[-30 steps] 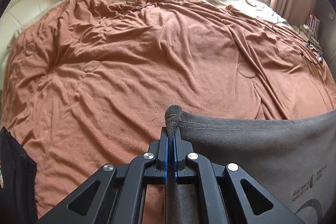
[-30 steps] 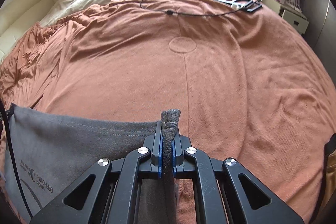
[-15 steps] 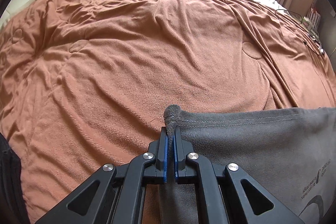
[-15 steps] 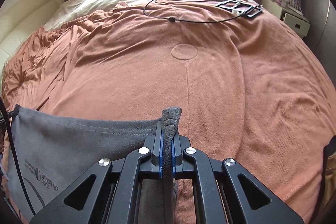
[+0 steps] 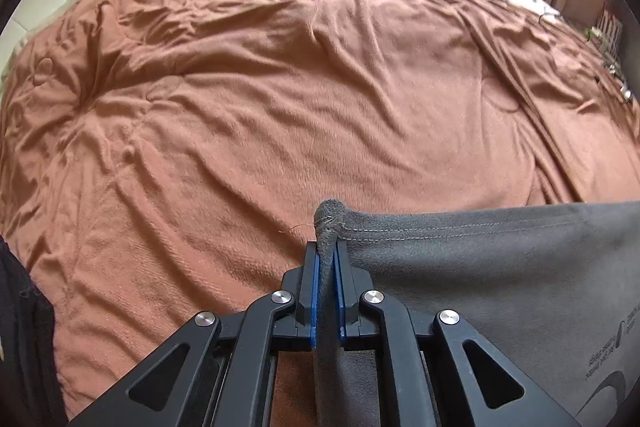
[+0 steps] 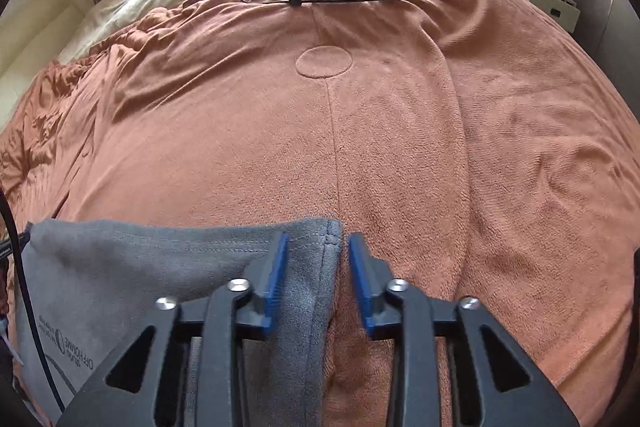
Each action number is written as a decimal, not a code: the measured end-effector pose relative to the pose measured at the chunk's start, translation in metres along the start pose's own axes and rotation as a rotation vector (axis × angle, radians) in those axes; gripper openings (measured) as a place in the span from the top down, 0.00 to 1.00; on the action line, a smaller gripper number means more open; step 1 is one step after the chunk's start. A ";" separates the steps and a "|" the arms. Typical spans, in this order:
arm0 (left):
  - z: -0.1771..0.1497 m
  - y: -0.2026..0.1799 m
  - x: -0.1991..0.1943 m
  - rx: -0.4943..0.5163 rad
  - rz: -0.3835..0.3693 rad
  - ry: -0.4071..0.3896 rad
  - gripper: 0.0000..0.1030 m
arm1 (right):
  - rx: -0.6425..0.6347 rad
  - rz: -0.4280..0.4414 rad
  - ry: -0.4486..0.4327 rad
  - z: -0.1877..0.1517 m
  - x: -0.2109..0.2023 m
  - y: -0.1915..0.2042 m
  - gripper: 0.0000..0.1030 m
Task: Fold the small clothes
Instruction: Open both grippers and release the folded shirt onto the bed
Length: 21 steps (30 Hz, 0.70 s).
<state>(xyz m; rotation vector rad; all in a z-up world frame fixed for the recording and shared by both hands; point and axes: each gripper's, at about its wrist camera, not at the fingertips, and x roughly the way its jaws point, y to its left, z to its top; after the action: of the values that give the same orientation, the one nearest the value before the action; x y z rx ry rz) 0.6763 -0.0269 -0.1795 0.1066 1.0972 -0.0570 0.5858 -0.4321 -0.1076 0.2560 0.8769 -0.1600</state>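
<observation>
pinching the grey garment [image 5: 500, 267] corner, left gripper [image 5: 327, 255] pressed together, right gripper [image 6: 316, 259] spread over its near-right corner, brown blanket [image 6: 400, 147] beneath

The grey garment [image 5: 500, 267] is soft, matt brushed cloth with stitched hems and dark printed lettering. The rust-brown bed blanket [image 5: 280, 107] is a fuzzy, napped fleece, creased and faintly sheened. The left gripper [image 5: 327, 263] and right gripper [image 6: 316, 259] are matt black plastic with ribbed blue pads [image 6: 276, 267] and shiny metal screws.
</observation>
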 end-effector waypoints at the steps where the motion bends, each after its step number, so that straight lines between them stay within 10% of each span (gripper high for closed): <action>1: -0.002 -0.002 0.003 0.006 0.018 0.015 0.90 | 0.000 0.007 -0.013 -0.001 -0.005 -0.002 0.32; 7: -0.008 0.000 -0.023 0.003 0.009 -0.033 0.53 | -0.034 -0.013 -0.020 -0.005 -0.034 -0.003 0.30; 21: -0.048 -0.002 -0.081 0.007 -0.043 -0.063 0.52 | -0.187 0.005 -0.044 -0.060 -0.117 0.033 0.30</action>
<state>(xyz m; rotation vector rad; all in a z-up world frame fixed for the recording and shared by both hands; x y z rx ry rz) 0.5968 -0.0241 -0.1297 0.0869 1.0364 -0.1027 0.4762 -0.3792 -0.0487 0.0803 0.8411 -0.0779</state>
